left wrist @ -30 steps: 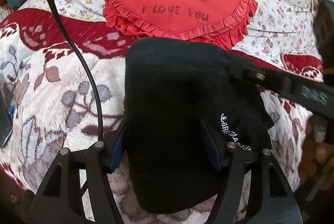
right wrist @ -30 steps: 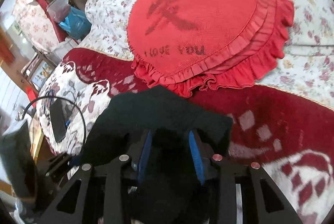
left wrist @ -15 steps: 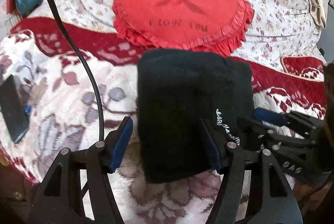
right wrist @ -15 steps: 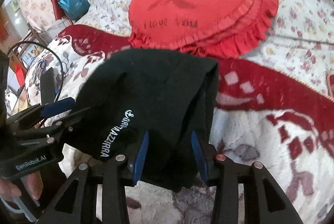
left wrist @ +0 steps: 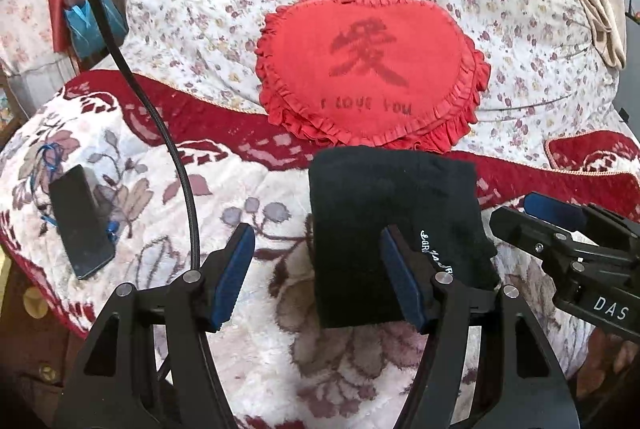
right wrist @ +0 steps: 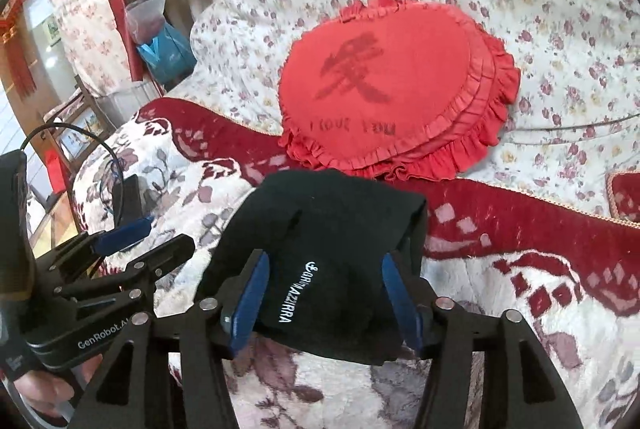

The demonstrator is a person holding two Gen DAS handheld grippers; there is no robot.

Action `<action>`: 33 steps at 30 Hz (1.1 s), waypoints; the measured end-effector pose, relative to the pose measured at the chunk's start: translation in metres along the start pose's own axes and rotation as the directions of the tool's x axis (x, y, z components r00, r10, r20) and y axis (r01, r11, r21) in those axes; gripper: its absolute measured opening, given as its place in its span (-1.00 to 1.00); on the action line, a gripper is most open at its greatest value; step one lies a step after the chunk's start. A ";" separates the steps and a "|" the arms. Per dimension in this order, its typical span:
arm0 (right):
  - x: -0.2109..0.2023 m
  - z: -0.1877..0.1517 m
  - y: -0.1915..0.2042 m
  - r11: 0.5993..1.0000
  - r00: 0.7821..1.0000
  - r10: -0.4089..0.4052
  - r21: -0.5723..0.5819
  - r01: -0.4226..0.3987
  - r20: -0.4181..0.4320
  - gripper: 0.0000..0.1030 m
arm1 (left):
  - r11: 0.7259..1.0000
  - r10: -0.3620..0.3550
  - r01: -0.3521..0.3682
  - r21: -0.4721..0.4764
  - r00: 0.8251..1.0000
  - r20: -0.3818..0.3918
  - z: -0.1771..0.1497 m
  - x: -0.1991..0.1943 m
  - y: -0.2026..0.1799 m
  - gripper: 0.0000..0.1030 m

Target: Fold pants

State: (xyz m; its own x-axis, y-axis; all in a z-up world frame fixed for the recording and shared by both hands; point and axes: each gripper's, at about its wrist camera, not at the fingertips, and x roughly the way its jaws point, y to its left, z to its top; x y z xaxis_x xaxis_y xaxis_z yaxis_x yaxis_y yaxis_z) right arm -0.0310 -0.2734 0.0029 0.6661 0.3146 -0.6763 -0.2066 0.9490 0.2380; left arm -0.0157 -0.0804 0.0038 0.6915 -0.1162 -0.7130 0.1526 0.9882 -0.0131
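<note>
The black pants (left wrist: 394,225) lie folded into a small rectangle on the floral blanket, white lettering on the near right part; they also show in the right wrist view (right wrist: 332,261). My left gripper (left wrist: 318,279) is open and empty, just short of the bundle's near left edge. My right gripper (right wrist: 326,299) is open; its blue pads stand on either side of the bundle's near end without pinching it. It shows at the right of the left wrist view (left wrist: 560,233). The left gripper shows at the left of the right wrist view (right wrist: 132,249).
A red heart cushion (left wrist: 372,69) lies just behind the pants on a flowered quilt (left wrist: 208,9). A black phone (left wrist: 80,221) lies at the blanket's left. A black cable (left wrist: 160,117) hangs across the left. Bags and furniture (right wrist: 152,29) stand beyond the bed's left edge.
Both grippers let go of the pants and pulled back. The bundle, held up a second ago, now rests flat on the blanket. The right gripper opened in the last half second.
</note>
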 end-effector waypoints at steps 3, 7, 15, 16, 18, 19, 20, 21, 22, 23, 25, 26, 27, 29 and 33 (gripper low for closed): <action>-0.005 -0.001 0.005 1.000 1.000 0.006 -0.008 -0.006 0.014 0.23 | 1.000 0.016 -0.016 -0.002 1.000 0.016 0.000 -0.008 0.001 0.26; -0.007 -0.002 0.008 1.000 1.000 0.008 -0.009 -0.008 0.014 0.24 | 1.000 0.023 -0.023 0.001 0.999 0.030 -0.001 -0.014 0.001 0.26; -0.008 -0.005 0.010 1.000 1.000 0.005 -0.005 -0.005 0.005 0.24 | 0.999 0.036 -0.036 0.006 0.999 0.032 -0.002 -0.018 0.000 0.26; -0.008 -0.005 0.009 1.000 1.000 0.005 -0.005 -0.005 0.003 0.24 | 0.999 0.037 -0.037 0.007 0.999 0.028 -0.002 -0.017 -0.001 0.26; -0.007 -0.006 0.009 1.000 1.000 0.007 -0.005 -0.007 -0.001 0.24 | 0.999 0.042 -0.042 0.008 0.999 0.027 -0.002 -0.016 -0.001 0.26; -0.006 -0.005 0.008 1.000 1.000 0.009 -0.006 -0.009 -0.003 0.24 | 0.999 0.043 -0.043 0.009 0.999 0.026 -0.003 -0.016 -0.001 0.26; -0.006 -0.005 0.008 1.000 1.000 0.009 -0.007 -0.009 -0.005 0.24 | 0.999 0.044 -0.044 0.010 0.999 0.026 -0.002 -0.016 -0.001 0.26; -0.005 -0.005 0.009 1.000 1.000 0.009 -0.008 -0.009 -0.007 0.24 | 0.999 0.046 -0.046 0.009 0.999 0.025 -0.003 -0.016 -0.002 0.26; -0.005 -0.005 0.009 1.000 1.000 0.010 -0.009 -0.010 -0.007 0.24 | 0.999 0.050 -0.050 0.009 0.998 0.025 -0.003 -0.016 -0.002 0.26; -0.005 -0.006 0.009 1.000 1.000 0.008 -0.008 -0.008 -0.008 0.24 | 0.999 0.053 -0.053 0.009 0.998 0.024 -0.003 -0.015 -0.001 0.26; -0.004 -0.006 0.010 1.000 1.000 0.009 -0.009 -0.009 -0.014 0.25 | 0.999 0.053 -0.054 0.009 0.998 0.023 -0.003 -0.013 -0.001 0.26; -0.004 -0.006 0.010 1.000 1.000 0.009 -0.011 -0.009 -0.018 0.26 | 0.999 0.052 -0.052 0.010 0.998 0.023 -0.003 -0.013 -0.001 0.26; -0.002 -0.006 0.010 1.000 1.000 0.010 -0.014 -0.010 -0.021 0.27 | 0.999 0.052 -0.053 0.010 0.998 0.022 -0.003 -0.013 -0.001 0.26; 0.000 -0.006 0.010 1.000 1.000 0.013 -0.016 -0.014 -0.025 0.28 | 0.999 0.053 -0.053 0.011 0.998 0.023 -0.003 -0.013 -0.001 0.26; 0.003 -0.007 0.011 1.000 0.999 0.016 -0.021 -0.017 -0.032 0.29 | 0.998 0.052 -0.052 0.018 0.998 0.024 -0.004 -0.011 -0.002 0.26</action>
State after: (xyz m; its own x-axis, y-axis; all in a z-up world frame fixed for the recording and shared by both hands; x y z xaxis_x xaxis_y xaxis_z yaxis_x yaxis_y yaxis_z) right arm -0.0359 -0.2622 -0.0011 0.6397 0.3301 -0.6942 -0.2323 0.9439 0.2347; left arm -0.0267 -0.0804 0.0089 0.7155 -0.0673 -0.6954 0.1288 0.9910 0.0365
